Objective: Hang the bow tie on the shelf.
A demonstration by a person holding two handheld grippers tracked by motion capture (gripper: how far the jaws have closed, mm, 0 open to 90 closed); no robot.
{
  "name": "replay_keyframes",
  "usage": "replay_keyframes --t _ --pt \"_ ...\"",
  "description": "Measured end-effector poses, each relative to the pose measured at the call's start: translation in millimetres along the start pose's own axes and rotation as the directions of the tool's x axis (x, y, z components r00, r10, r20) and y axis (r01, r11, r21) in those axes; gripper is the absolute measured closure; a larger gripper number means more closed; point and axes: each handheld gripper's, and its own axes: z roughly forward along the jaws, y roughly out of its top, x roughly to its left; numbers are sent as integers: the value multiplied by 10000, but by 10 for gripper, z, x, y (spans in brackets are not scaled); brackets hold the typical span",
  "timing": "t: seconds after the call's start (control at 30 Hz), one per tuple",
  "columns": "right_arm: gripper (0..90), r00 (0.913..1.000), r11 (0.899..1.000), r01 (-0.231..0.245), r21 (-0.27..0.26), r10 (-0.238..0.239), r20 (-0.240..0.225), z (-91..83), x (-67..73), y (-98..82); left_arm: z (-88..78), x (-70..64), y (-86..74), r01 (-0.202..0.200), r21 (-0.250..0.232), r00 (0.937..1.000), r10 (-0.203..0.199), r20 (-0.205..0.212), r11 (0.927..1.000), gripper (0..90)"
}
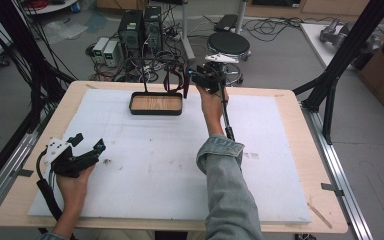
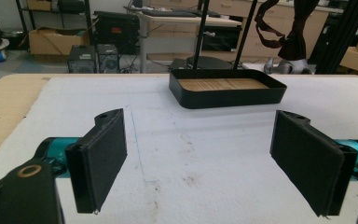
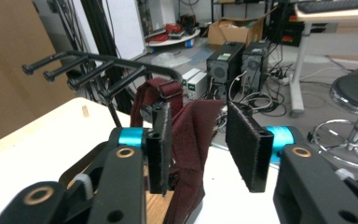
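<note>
1. Two hands work over the bench. The right forearm, in a denim sleeve, reaches far forward, and the right gripper is raised just past the bench's far edge, beside the tray.
2. In the right gripper view, its fingers stand part-open around a maroon cloth — the left pad looks to be touching the fabric and the right one is apart from it.
3. The cloth, soft and folded with a strap, hangs from a black rack of rod-like prongs with knobbed tips.
4. The left hand rests low at the near left of the bench, the left gripper pointing toward the tray, its fingers wide and empty.
5. The tray is a shallow black rectangle with rounded corners and a wood-grain floor, on a white foam sheet — scuffed and stained.
</note>
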Motion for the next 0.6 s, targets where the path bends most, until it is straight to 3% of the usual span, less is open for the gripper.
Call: replay_keyframes --t 0.33,0.6 --pt "410 9996 9982 212 -564 -221 -149 -383 -55 112 -23 9 2 -10 -25 9999 9 -140 10000 187" --pt "348 9988 9887 435 -1437 -461 -152 -771 -55 186 -58 9 2 -41 -19 9997 41 -227 10000 187"
